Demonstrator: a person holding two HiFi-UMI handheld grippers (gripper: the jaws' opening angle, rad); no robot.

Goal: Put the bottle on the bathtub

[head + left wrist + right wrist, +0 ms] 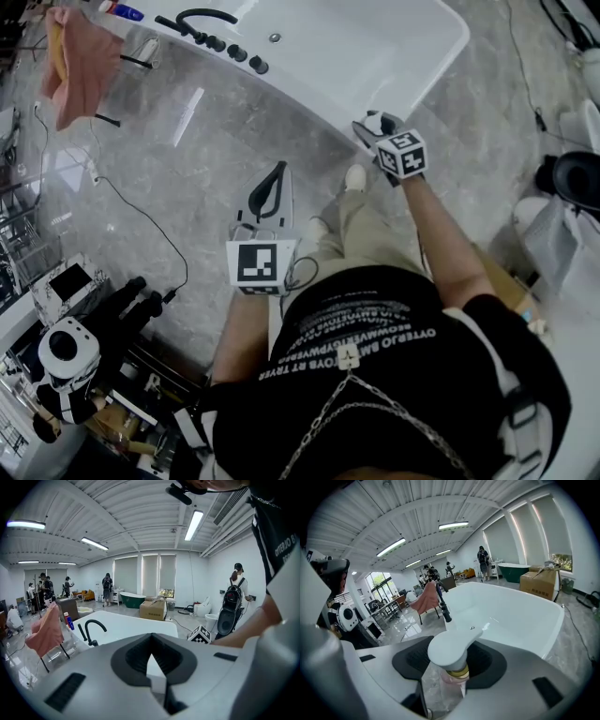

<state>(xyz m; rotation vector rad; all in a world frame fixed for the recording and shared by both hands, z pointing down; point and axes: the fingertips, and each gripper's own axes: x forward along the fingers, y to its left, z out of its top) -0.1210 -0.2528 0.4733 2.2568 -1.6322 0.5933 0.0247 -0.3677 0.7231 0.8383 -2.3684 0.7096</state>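
My right gripper [374,128] is shut on a bottle [449,654] with a broad white cap, a gold collar and a clear pinkish body. It hangs just off the near rim of the white bathtub [375,52], above the grey floor. In the right gripper view the tub [511,616] spreads out beyond the cap. My left gripper [270,190] is lower and to the left over the floor, its black jaws closed together with nothing in them. A black faucet [206,17] stands on the tub's far left rim.
A pink towel [80,61] hangs on a rack left of the tub. A small blue and red bottle [122,11] stands on the tub's corner. A black cable [141,216] crosses the floor. A white robot [66,352] stands at the lower left.
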